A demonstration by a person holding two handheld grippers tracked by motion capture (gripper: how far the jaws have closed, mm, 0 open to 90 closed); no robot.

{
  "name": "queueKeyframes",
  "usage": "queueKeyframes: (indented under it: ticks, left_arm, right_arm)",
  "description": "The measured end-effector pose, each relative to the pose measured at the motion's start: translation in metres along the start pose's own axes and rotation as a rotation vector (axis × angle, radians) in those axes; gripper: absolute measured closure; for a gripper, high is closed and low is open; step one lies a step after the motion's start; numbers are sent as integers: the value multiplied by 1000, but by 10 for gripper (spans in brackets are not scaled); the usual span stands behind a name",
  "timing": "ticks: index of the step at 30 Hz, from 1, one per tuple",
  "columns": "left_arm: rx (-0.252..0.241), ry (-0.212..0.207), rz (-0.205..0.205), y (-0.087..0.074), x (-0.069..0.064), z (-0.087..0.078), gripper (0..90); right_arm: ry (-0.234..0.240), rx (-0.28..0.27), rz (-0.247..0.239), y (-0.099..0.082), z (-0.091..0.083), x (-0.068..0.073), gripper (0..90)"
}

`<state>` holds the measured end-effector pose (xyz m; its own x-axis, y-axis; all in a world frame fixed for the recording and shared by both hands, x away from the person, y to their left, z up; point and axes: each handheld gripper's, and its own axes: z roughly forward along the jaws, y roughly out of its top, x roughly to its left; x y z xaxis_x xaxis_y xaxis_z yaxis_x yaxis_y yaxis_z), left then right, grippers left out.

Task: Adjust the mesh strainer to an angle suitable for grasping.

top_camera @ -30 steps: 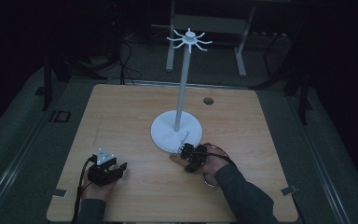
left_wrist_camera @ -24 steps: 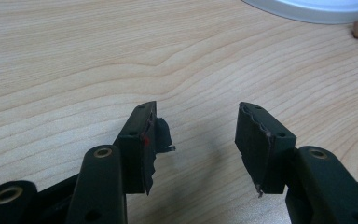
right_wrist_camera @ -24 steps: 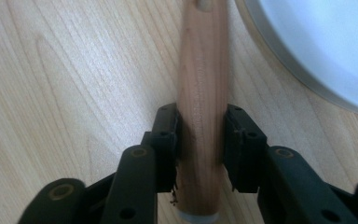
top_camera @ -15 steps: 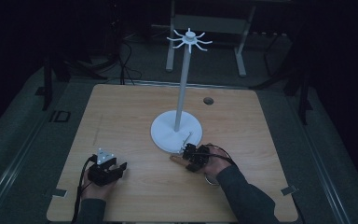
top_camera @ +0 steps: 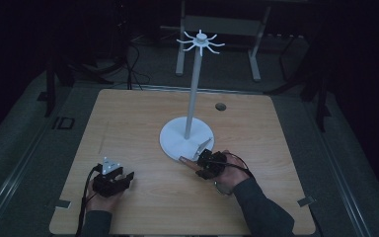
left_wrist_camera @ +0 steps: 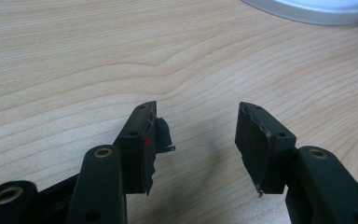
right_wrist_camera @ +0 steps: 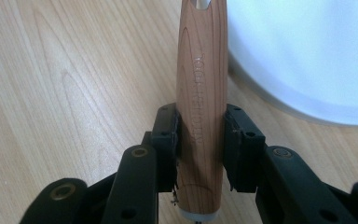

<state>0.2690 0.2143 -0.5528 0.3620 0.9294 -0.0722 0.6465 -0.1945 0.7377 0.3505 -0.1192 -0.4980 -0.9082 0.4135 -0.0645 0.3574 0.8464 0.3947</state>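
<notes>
- Since the earlier frame: right gripper (right_wrist_camera: 200, 140) had just been closing, its fingers (right_wrist_camera: 165, 135) drawing in on the wooden handle (right_wrist_camera: 201, 93) between them; both hands otherwise lay at much the same spots on the bench (top_camera: 143, 123).
- Wooden handle: light brown, grained, faint lettering stamped along its length, a pale cap at the near end. Clamped from both sides by the right gripper's fingers, pads pressed to the wood. In the right gripper view it ran up the middle, away from the camera, low over the bench and just beside the rim of the white base (right_wrist_camera: 307, 60).
- Right gripper (top_camera: 203, 159): in the high view, held in the person's right hand (top_camera: 227, 170) at the front right of the base, pointing toward it.
- White stand (top_camera: 191, 98): round flat base (top_camera: 177, 140) near the bench's middle, a slim upright pole, a ring of curved hooks (top_camera: 200, 41) at the top.
- Left gripper (left_wrist_camera: 196, 135): fingers (left_wrist_camera: 144, 135) wide apart with nothing between them, bare bench below. In the high view it (top_camera: 123, 177) sat at the front left, in the left hand (top_camera: 103, 190), well apart from the stand, a grey three-cornered plate (top_camera: 109, 167) on top.
- Bench: pale wood, a small dark round hole (top_camera: 220, 106) toward its far right.
</notes>
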Motion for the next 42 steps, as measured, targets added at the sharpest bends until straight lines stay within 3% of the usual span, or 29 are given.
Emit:
queueKeyframes:
  ticks: [12,30,42]
  left_arm:
    - [3,2,4,1,0,1,491]
    - [2,8,3,1,1,2,491]
    - [3,11,7,1,1,1,491]
  right_arm:
    - [-59,-158,45,-9,-25,-4,683]
    - [-97,-370,154,-20,-56,-19,683]
    - [-133,-527,187,-28,-72,-22,683]
